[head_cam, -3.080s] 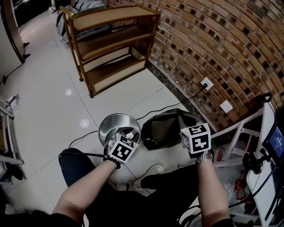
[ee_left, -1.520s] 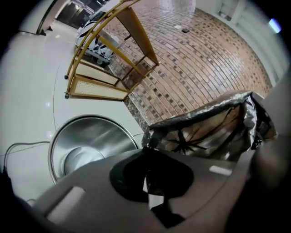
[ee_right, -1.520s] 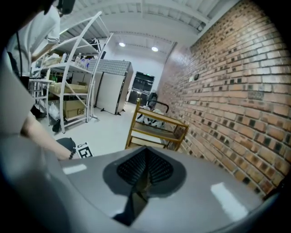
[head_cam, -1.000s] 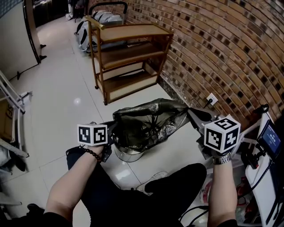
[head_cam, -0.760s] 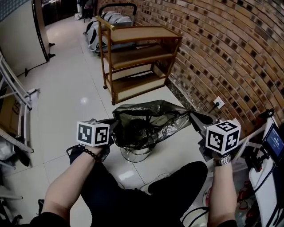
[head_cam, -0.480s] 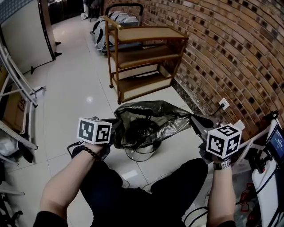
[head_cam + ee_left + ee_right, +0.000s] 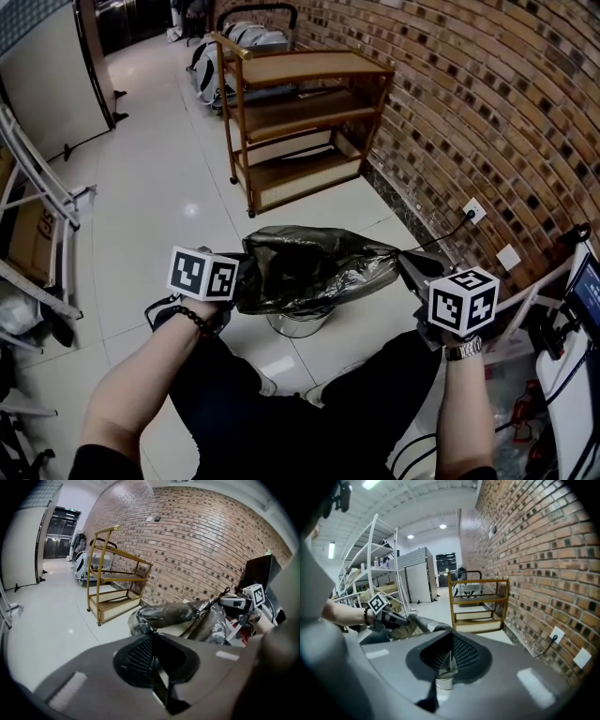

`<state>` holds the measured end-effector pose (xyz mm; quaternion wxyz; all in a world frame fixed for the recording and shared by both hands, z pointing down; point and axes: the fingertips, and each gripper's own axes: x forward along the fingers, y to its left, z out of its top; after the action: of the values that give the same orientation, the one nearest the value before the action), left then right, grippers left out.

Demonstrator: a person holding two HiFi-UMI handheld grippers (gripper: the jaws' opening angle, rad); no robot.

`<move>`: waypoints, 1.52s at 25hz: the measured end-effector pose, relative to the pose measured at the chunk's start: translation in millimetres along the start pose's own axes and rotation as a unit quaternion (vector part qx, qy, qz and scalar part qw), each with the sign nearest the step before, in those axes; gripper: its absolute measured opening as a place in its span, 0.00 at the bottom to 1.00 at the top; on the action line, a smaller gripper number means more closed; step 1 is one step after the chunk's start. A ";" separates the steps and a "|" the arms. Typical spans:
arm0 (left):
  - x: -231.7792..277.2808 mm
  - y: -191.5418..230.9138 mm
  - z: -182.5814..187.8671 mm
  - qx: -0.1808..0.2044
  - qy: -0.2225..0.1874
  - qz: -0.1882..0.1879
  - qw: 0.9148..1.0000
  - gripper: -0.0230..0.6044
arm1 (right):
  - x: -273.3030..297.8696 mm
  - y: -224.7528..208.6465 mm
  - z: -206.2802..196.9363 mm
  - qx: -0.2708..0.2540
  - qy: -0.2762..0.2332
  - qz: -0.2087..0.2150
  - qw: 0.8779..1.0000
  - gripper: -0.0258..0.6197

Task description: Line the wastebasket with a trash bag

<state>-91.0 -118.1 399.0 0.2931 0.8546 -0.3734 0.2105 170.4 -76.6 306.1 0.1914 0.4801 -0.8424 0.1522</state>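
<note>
Above the steel wastebasket [image 7: 302,324], left gripper [image 7: 238,283] and right gripper [image 7: 406,264] each clench the stretched trash bag [image 7: 314,265] by its rim; lowering it level and centred should seat it cleanly

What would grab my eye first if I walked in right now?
A shiny dark trash bag is stretched between the left gripper and right gripper, both shut on its edge, just above a metal wastebasket. Behind stands a wooden shelf against a brick wall.
</note>
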 end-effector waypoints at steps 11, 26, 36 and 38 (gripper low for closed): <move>38.0 5.5 -8.6 0.025 0.040 0.019 0.999 0.04 | 27.2 -10.1 -51.7 0.022 0.092 0.026 0.995 0.37; 63.4 17.8 -14.1 0.029 0.056 0.038 0.997 0.04 | 102.0 -23.3 -118.9 -0.065 0.219 -0.055 0.972 0.50; 63.8 34.0 -15.5 0.019 0.059 0.043 0.997 0.04 | 128.5 -13.2 -135.8 -0.270 0.281 -0.062 0.919 0.37; 63.5 31.7 -12.7 0.018 0.057 0.037 0.998 0.04 | 129.5 -21.3 -117.5 -0.270 0.251 -0.087 0.925 0.14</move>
<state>-76.8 -159.9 456.0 0.2905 0.8321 -0.3835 0.2758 149.2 -132.6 471.8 0.5316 0.4278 -0.7308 0.0169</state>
